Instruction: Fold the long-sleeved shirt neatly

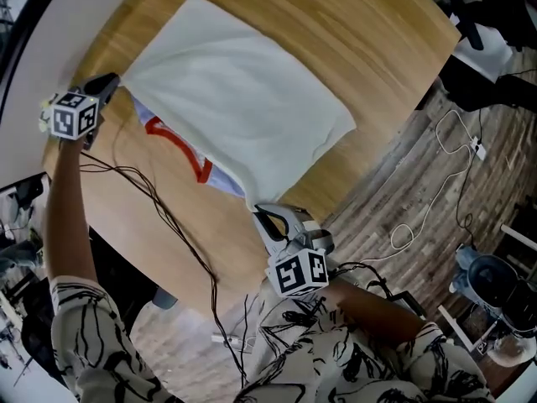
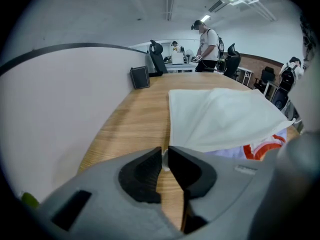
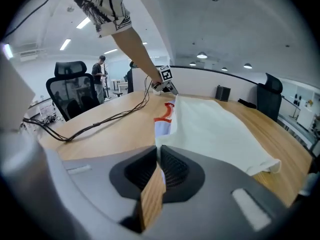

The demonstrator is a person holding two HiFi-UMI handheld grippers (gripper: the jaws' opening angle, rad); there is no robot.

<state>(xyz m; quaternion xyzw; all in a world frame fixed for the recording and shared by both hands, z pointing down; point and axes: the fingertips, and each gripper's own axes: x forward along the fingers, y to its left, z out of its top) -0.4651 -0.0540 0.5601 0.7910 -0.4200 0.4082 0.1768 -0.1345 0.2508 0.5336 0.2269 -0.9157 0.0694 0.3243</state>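
The head view alone shows the whole layout: the long-sleeved shirt (image 1: pixel 243 107) lies folded over on the wooden table (image 1: pixel 377 57). Its white layer is on top, and a pale lilac layer with a red band (image 1: pixel 180 149) peeks out along the near edge. The left gripper (image 1: pixel 105 86) is at one near corner and the right gripper (image 1: pixel 267 221) at the other. Black cables (image 1: pixel 159 208) trail across the bare wood between them. Only the gripper views show the jaws. The left gripper's jaws are pressed together on a sliver of white cloth at the corner. The right gripper's jaws are likewise closed, with the shirt's edge running into their tips. The left gripper view also shows a small dark box (image 2: pixel 139 77) on the far end of the table and a person (image 2: pixel 207 39) standing beyond it. The right gripper view shows an office chair (image 3: pixel 75 86) beside the table.
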